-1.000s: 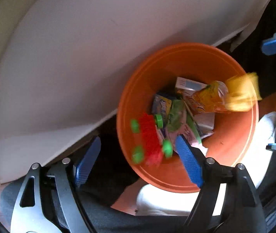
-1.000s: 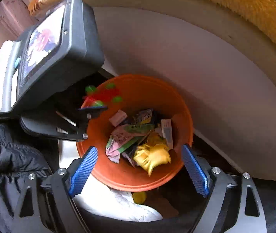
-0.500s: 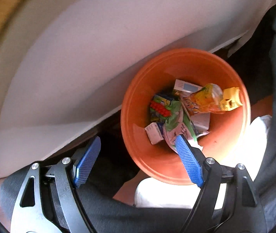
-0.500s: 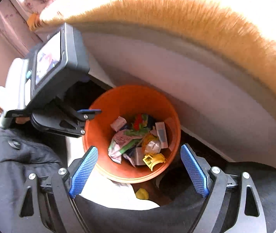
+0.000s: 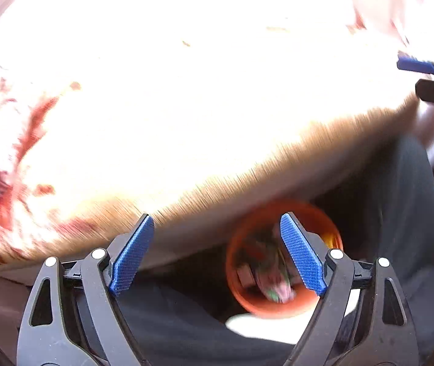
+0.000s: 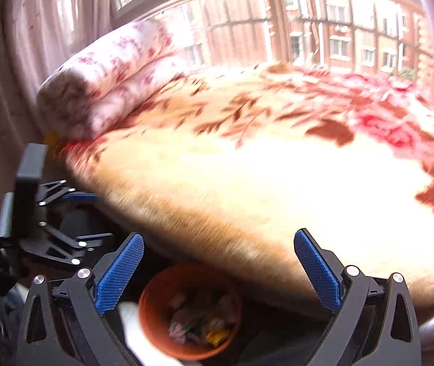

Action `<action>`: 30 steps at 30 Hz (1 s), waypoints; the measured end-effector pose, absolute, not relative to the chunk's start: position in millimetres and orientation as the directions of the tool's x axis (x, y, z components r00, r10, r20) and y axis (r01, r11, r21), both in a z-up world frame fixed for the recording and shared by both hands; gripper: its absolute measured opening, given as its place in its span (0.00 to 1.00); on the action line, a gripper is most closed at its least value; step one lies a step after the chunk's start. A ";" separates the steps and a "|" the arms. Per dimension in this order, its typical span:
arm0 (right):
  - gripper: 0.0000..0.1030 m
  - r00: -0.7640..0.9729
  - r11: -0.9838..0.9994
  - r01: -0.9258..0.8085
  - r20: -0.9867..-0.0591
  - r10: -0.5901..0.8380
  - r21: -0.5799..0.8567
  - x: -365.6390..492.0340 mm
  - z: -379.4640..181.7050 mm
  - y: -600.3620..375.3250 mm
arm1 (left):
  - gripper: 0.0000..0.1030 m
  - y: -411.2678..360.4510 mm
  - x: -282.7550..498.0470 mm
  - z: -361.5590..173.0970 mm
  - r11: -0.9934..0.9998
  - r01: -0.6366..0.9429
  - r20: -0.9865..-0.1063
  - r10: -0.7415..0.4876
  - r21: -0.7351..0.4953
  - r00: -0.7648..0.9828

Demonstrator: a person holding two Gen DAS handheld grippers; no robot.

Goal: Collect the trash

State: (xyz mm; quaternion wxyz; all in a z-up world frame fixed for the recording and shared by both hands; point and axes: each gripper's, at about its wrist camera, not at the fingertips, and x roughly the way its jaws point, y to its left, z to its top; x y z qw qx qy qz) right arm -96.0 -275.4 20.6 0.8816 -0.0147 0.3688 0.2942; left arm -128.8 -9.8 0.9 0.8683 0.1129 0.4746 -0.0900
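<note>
**Me:** Both grippers are empty. I am holding the left gripper (image 5: 214, 253) and the right gripper (image 6: 217, 271) with jaws opening wide, nothing between the pads of either.

**Partner:** Where is the trash?

**Me:** It is lying in the orange bin (image 6: 156, 332), a blurred heap of wrappers (image 6: 198, 320) with a yellow piece (image 6: 217, 334) near the front rim. The bin is standing on the floor just beside the bed (image 6: 247, 183).

**Partner:** Step in hand?

**Me:** I am judging the drop as done, and I am pointing both tools over the floral blanket (image 6: 323, 116) to look for more.

**Partner:** Next move?

**Me:** I am seeing no loose litter on the blanket, though it is overexposed and blurred. The next move calls for a slower scan, then a reach with jaws wide, keeping clear of the folded quilt (image 6: 101, 79)
</note>
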 end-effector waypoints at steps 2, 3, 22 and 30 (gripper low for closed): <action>0.95 0.610 0.852 -0.494 -0.629 0.482 0.175 -84.7 32.0 -275.0 | 0.81 -5.6 -112.6 14.7 0.974 0.196 -0.817 -0.023 0.110 0.576; 0.95 0.637 0.866 -0.469 -0.614 0.466 0.172 -80.3 34.7 -274.2 | 0.80 -4.0 -103.3 21.4 0.981 0.161 -0.804 -0.011 0.105 0.594; 0.95 0.822 0.990 -0.065 -0.556 0.124 0.125 67.4 22.6 -250.6 | 0.89 -4.9 58.1 32.1 0.991 -0.122 -0.710 0.123 0.053 0.694; 0.95 0.788 0.993 -0.032 -0.609 0.094 0.112 95.0 -3.9 -240.7 | 0.89 1.0 82.0 8.1 0.991 -0.130 -0.743 0.113 0.035 0.660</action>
